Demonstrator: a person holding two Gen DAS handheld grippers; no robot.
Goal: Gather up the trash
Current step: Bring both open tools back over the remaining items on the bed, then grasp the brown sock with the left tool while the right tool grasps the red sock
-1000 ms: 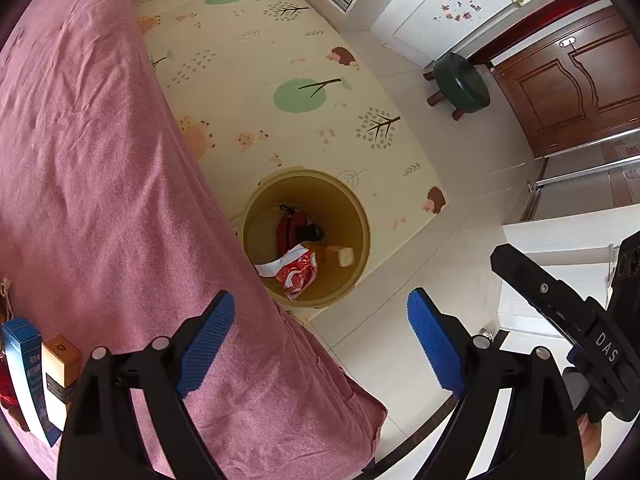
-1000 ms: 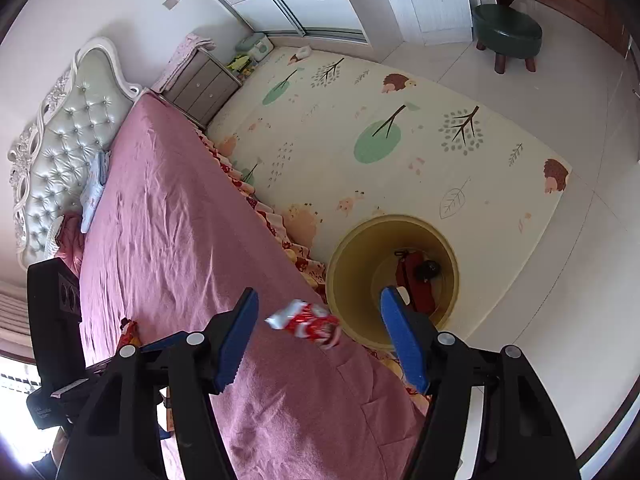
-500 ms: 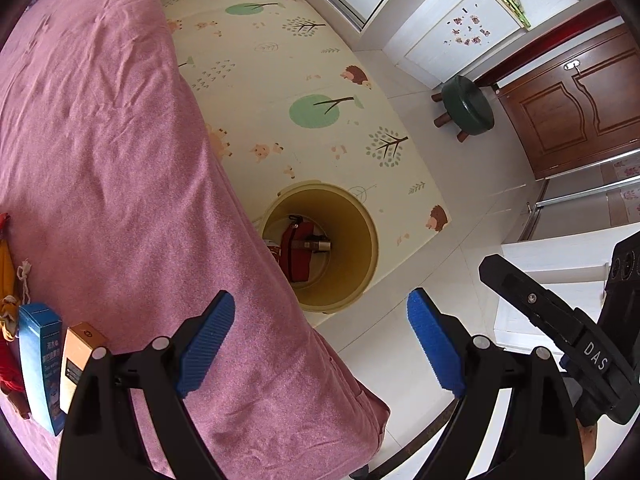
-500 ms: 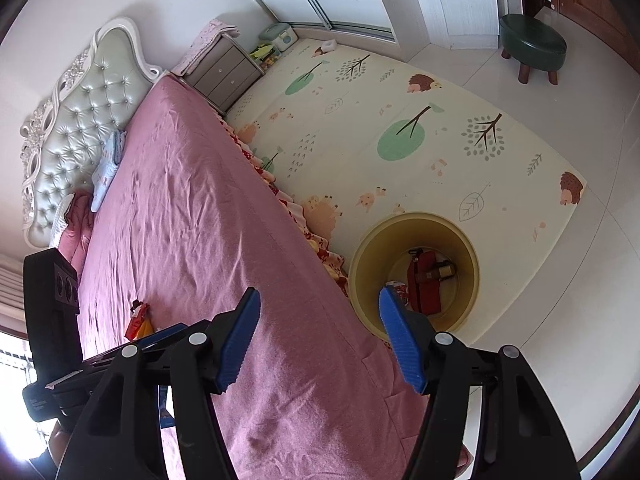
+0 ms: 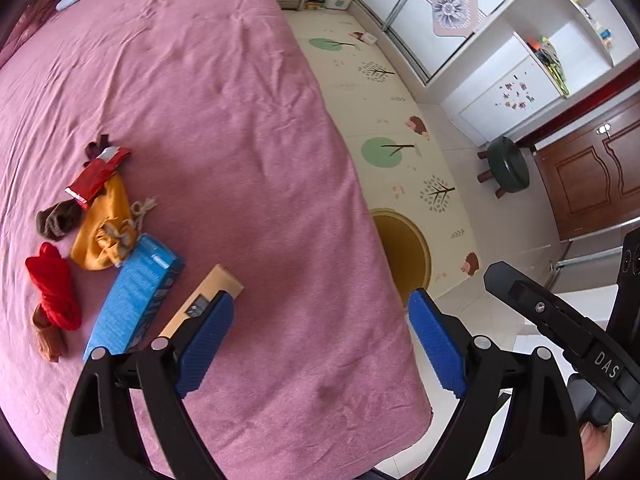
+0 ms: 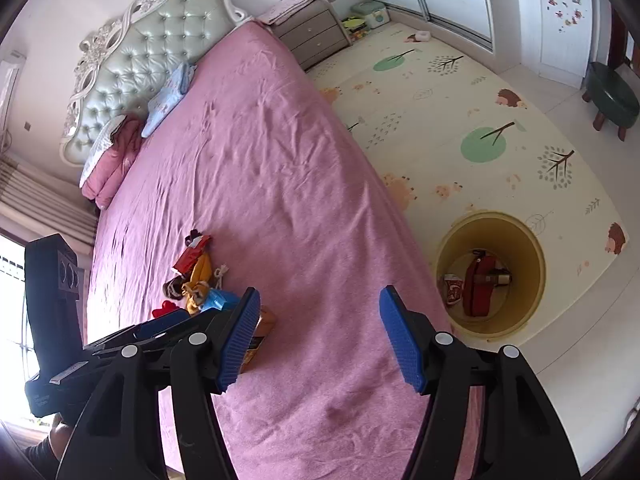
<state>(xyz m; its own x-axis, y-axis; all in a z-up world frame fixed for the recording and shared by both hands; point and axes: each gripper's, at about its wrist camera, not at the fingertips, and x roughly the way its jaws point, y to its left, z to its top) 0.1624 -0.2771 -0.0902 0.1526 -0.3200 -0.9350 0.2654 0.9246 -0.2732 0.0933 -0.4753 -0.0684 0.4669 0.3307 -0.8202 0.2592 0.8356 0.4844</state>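
A yellow bin (image 6: 491,272) stands on the floor mat beside the pink bed (image 6: 280,184); red wrappers lie in its bottom. On the bed lies a heap: a red wrapper (image 5: 96,174), a blue box (image 5: 134,298), a tan box (image 5: 200,304), an orange cloth (image 5: 106,228) and red and brown socks. My left gripper (image 5: 320,344) hovers open over the bed's corner, just right of the tan box, nothing between its fingers. My right gripper (image 6: 320,340) is open and empty over the bed near the foot edge, the bin to its right.
A green stool (image 5: 508,166) stands near a wooden door (image 5: 592,168). White wardrobes line the far wall. A grey nightstand (image 6: 316,32) and pillows (image 6: 168,96) sit by the headboard. The patterned mat (image 6: 460,128) covers the floor beside the bed.
Both grippers swung from over the bin back across the bed. The red wrapper seen dropping from the right gripper a second ago now lies in the bin. The heap of items has come into view.
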